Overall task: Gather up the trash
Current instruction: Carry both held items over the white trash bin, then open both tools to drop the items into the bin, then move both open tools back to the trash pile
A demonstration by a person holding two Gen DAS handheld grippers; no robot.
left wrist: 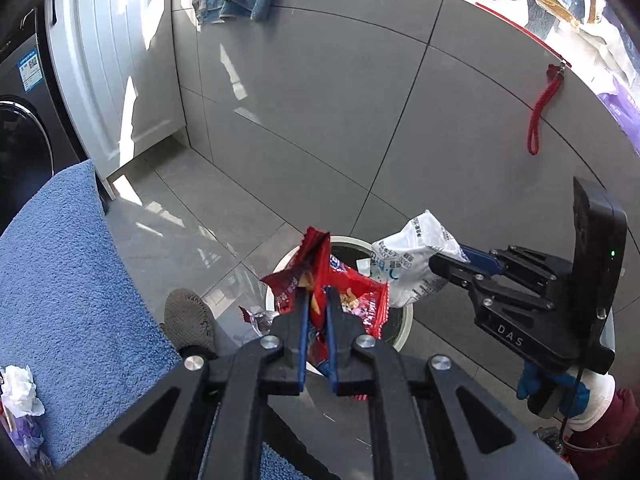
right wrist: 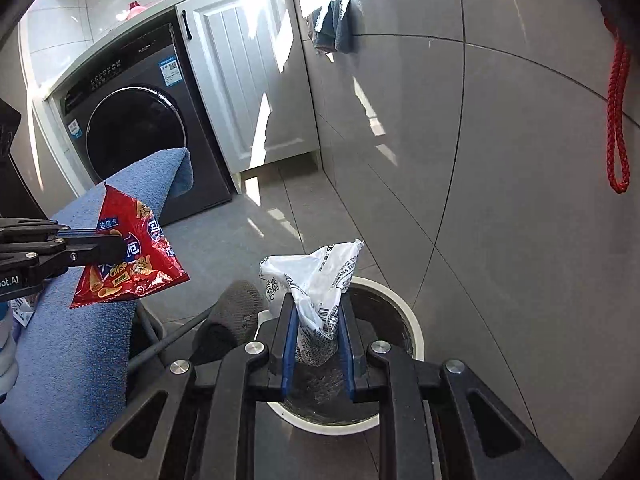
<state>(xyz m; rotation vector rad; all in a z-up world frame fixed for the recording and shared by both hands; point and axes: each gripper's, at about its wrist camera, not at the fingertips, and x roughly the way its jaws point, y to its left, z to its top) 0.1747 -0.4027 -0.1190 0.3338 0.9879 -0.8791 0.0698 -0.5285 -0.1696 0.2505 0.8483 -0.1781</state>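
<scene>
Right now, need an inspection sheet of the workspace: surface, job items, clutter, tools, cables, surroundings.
Surface: grey tiled floor, sunlit patches.
Job's things: red snack bag and white wrapper, both held over the white bin.
Clutter: crumpled tissue on the blue towel; small wrapper beside the bin.
Tools: left tool shut on the bag; right tool shut on the wrapper.
Cables: thin black lead below the right tool.
Surroundings: washing machine, white cabinet, red cord.

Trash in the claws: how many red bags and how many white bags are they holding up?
Red snack bags: 1, the red snack bag pinched in the left claw.
White wrappers: 1, the white wrapper pinched in the right claw, above the bin.
Total: 2
</scene>
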